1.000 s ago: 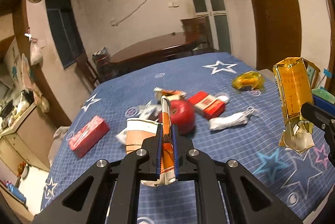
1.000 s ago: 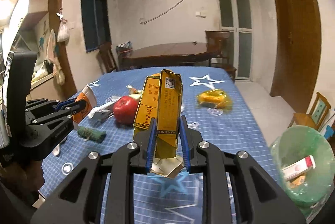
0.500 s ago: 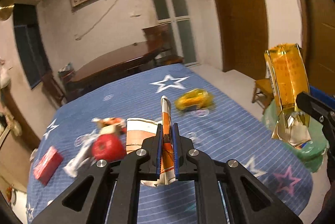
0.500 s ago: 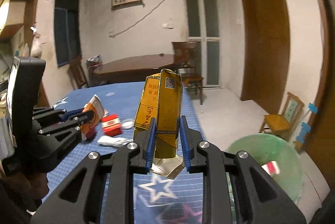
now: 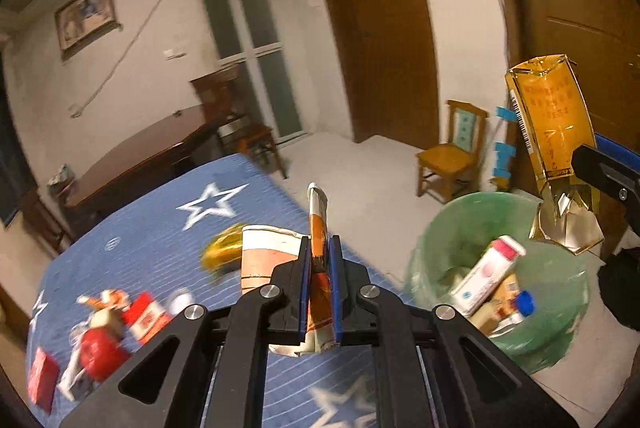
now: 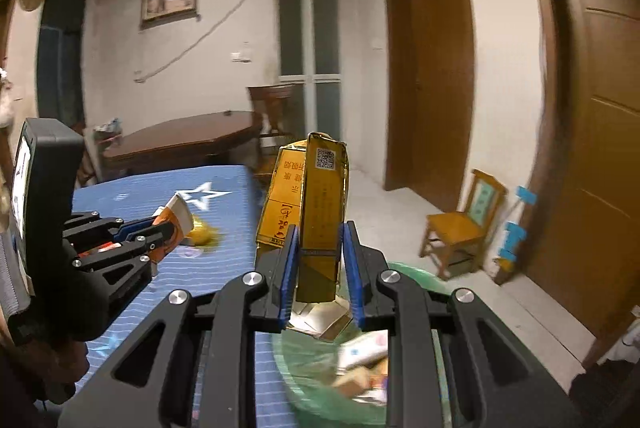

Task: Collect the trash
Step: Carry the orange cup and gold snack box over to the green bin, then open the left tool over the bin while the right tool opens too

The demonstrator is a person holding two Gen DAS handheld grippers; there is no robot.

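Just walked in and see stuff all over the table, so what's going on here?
A person is clearing trash with two handheld grippers. The left gripper is shut on a flattened paper cup; the right gripper clamps a gold carton above the green-lined trash bin. More litter lies on the blue star tablecloth.

A QR code and Chinese characters are noted on the gold carton (image 6: 322,212); the characters cannot be read clearly.

Glossy gold foil carton (image 6: 322,212); crumpled paper cup (image 5: 266,254); thin translucent green plastic bin liner (image 5: 448,248); blue cloth desk cover (image 5: 160,224).
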